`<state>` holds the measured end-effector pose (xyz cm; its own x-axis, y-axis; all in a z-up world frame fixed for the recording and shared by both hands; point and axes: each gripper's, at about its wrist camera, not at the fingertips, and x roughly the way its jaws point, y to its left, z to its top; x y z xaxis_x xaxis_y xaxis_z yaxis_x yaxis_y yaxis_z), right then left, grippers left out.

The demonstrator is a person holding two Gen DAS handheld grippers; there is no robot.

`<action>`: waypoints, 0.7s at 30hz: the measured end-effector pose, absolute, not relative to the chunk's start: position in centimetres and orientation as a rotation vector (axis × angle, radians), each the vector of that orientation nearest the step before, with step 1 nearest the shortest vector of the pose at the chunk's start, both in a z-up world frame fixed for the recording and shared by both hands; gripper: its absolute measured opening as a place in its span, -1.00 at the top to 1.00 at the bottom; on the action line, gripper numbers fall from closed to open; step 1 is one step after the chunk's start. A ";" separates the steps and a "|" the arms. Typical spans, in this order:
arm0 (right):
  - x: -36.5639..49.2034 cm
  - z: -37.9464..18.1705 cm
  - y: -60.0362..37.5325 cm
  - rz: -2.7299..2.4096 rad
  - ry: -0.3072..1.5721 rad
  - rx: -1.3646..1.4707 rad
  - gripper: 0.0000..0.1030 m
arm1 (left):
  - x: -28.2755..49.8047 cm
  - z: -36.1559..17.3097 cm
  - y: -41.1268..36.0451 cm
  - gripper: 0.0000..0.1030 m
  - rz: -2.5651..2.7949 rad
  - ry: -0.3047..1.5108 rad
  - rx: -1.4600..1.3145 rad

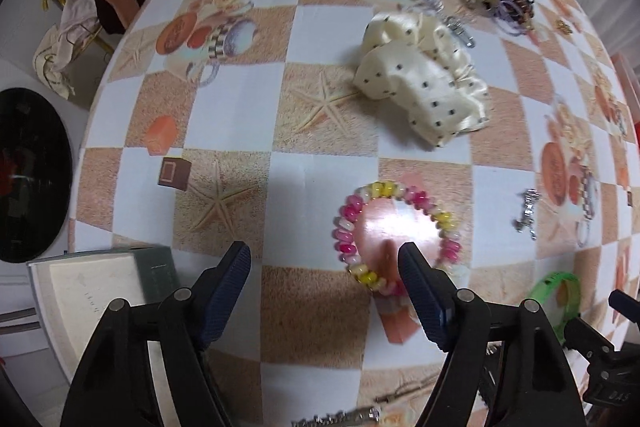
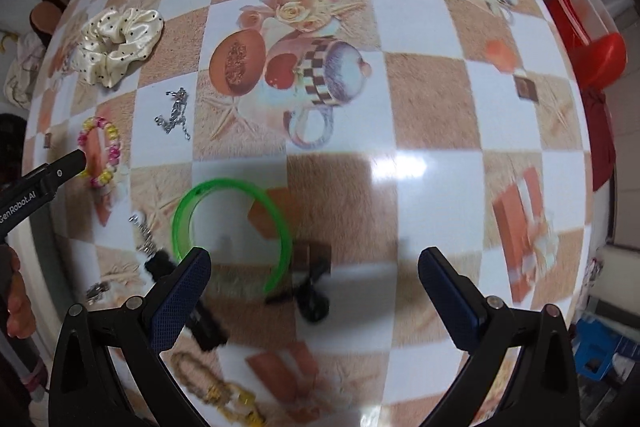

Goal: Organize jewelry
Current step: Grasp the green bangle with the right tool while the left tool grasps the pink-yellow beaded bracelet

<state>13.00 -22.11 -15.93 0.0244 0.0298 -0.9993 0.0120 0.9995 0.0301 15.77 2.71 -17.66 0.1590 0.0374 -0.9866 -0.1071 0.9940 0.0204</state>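
— Checkered tablecloth (image 1: 248,99) with starfish and fruit prints under us, a book (image 1: 92,279) at its edge, curtains behind. Where's our beaded bracelet (image 1: 394,227)?

— Nearer us than the cream scrunchie (image 1: 424,83). Our left gripper (image 1: 324,263) hangs open, one finger inside the ring, nothing pinched.

— Then we straddle the beads before closing. And the right gripper (image 2: 314,263)?

— Wide open beside the green bangle (image 2: 224,223), empty.
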 end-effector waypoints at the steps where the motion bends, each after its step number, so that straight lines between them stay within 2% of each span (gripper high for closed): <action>1: 13.3 -16.2 -21.9 0.016 1.545 0.017 -0.91 | 15.9 -18.0 2.7 -0.59 0.104 1.411 -0.060; 5: 14.3 -17.3 -21.2 0.026 1.538 -0.032 -0.76 | 16.2 -18.5 1.9 -0.59 0.096 1.391 -0.055; 6: 14.5 -17.5 -21.0 0.023 1.536 -0.046 -0.66 | 16.3 -18.5 1.8 -0.59 0.095 1.385 -0.050; 8: 14.8 -17.5 -20.6 0.020 1.512 -0.077 -0.63 | 16.5 -18.5 1.4 -0.58 0.091 1.377 -0.046; 10: 15.0 -17.4 -20.2 0.031 1.492 -0.096 -0.54 | 16.6 -18.4 0.9 -0.44 0.077 1.370 -0.052; 12: 15.2 -17.1 -19.8 0.045 1.478 -0.105 -0.36 | 16.6 -18.2 0.2 -0.08 0.051 1.366 -0.051; 13: 15.3 -17.0 -19.5 0.056 1.472 -0.110 -0.23 | 16.6 -18.1 -0.2 0.03 0.034 1.362 -0.048; 15: 15.4 -16.7 -19.4 0.073 1.461 -0.122 -0.04 | 16.7 -17.9 -1.4 0.60 0.008 1.360 -0.026; 16: 15.6 -16.6 -19.3 0.081 1.458 -0.122 0.14 | 16.8 -17.9 -1.7 0.72 -0.007 1.362 -0.023; 17: 15.8 -16.5 -19.2 0.083 1.455 -0.119 0.42 | 16.8 -17.9 -2.0 0.72 -0.014 1.364 -0.022; 19: 15.9 -16.4 -18.8 0.079 1.451 -0.112 0.81 | 16.8 -17.8 -2.2 0.72 -0.035 1.369 -0.050; 21: 16.1 -16.3 -19.1 0.081 1.455 -0.068 0.87 | 16.4 -17.3 -1.9 0.72 -0.051 1.363 -0.077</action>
<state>16.09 -19.06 -16.32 0.1134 0.0137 -0.9935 -0.0962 0.9954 0.0028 16.42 -1.93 -17.27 0.2063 -0.0811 -0.9751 -0.0085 0.9964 -0.0846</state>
